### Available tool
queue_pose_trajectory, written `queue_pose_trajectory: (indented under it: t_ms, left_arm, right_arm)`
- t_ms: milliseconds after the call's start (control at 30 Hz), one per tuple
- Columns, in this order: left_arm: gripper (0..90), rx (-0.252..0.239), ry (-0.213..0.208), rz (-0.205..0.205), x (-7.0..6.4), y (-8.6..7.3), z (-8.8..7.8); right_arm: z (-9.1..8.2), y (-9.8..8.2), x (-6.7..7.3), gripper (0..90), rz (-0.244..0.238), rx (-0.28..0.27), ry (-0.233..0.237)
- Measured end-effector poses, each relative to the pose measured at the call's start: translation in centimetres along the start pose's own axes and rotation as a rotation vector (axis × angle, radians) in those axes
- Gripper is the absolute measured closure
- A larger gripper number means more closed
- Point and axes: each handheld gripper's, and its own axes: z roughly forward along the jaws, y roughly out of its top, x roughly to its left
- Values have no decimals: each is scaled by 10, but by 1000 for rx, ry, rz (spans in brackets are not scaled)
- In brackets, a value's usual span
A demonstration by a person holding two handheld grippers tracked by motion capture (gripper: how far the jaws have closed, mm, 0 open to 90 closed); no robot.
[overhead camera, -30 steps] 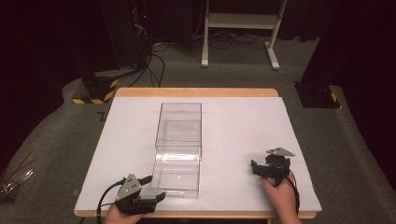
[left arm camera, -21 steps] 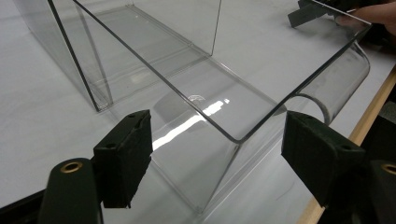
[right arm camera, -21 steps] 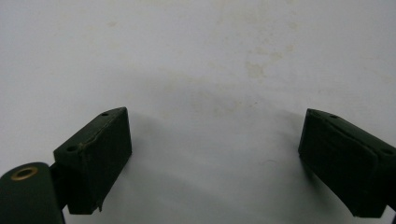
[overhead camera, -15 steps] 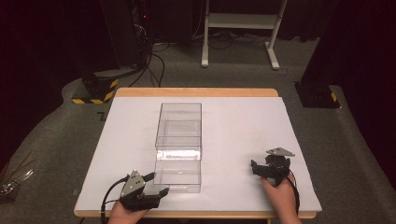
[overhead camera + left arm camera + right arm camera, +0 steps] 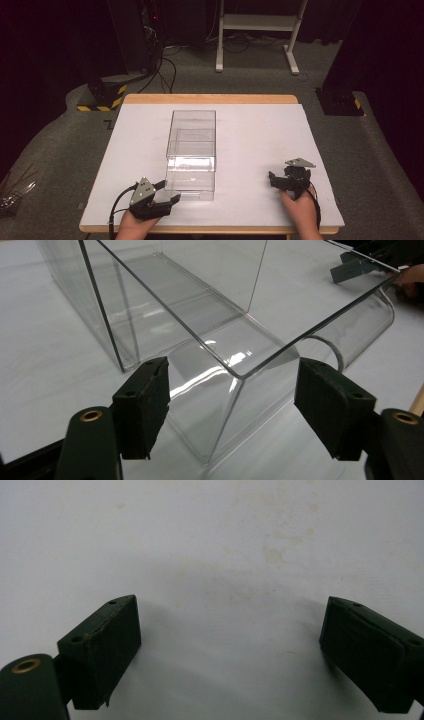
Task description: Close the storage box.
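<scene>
1. We see the left gripper low at the near left of the table, held by a hand coming in from the bottom edge; its jaws are spread wide with nothing between the pads
2. In the left gripper view those jaws straddle the near corner of a clear plastic box without touching it, one pad on each side of the corner edge
3. The clear plastic box is long and open-topped, lying lengthwise down the middle of the white tabletop, its near end just beside the left gripper
4. The right gripper rests near the right edge, well apart from the box, jaws also wide apart over bare white surface
5. We judge the step in hand to be taking hold of the box's near end; to do it well, we would square the jaws to one flat wall instead of the corner, then close gently, since the smooth wall may slip
</scene>
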Motion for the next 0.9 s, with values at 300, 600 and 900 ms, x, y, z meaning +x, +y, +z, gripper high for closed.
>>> queue_pose_trajectory:
  t_ms: [300, 600, 900]
  left_arm:
    - [335, -4, 6, -4, 3, 2, 2]
    - [345, 2, 16, 3, 7, 6, 8]
    - [373, 9, 24, 10, 12, 6, 11]
  right_arm:
    - [0, 0, 0, 93, 0, 0, 0]
    - [0, 0, 0, 93, 0, 0, 0]
    - [0, 0, 0, 94, 0, -1, 0]
